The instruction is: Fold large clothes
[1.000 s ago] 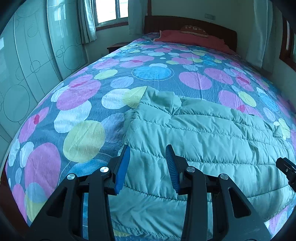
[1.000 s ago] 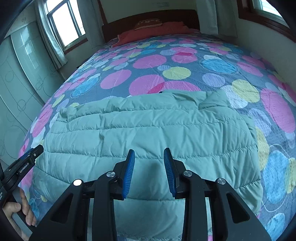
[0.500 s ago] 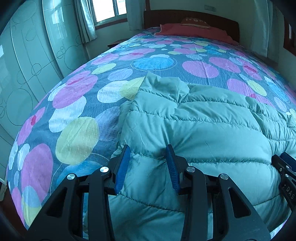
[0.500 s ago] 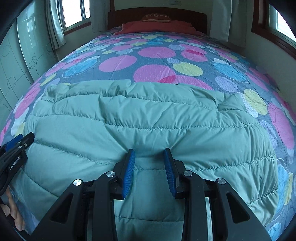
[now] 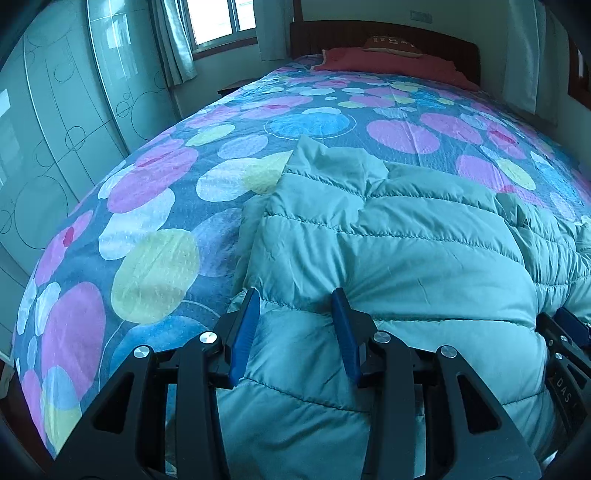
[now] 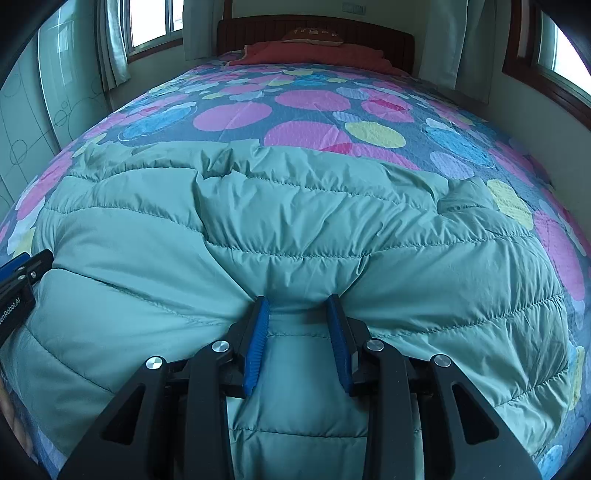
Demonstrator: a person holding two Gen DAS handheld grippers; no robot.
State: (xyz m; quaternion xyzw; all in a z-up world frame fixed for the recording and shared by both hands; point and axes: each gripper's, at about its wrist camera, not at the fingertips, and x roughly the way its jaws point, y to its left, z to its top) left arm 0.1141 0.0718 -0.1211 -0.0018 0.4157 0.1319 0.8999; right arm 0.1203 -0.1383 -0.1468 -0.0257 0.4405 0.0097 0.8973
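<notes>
One quilted puffer jacket [image 6: 295, 229], pale green, smooth slightly glossy shell, stitched in horizontal channels that puff into soft ridges; it lies spread across the near end of the bed, on a bedspread [image 5: 155, 206] of dimpled fabric printed with overlapping pink, blue, yellow and white circles on grey-blue.

My right gripper [image 6: 298, 306]: black angular arms with silver rivets, ribbed blue pads [image 6: 256, 343]; the jaws are pinching a raised fold of the jacket, and the shell puckers outward from both tips.

My left gripper [image 5: 295, 299]: same build, blue pads [image 5: 242, 332]; it sits at the jacket's left edge with padded fabric bulging between the jaws and creasing at the right-hand pad. The jaws stand partly spread around that bulge; I cannot tell whether they truly press it.

At the far end: a dark wooden headboard [image 6: 314, 27], a red blanket [image 6: 314, 55] and a brownish cushion [image 6: 312, 35].
</notes>
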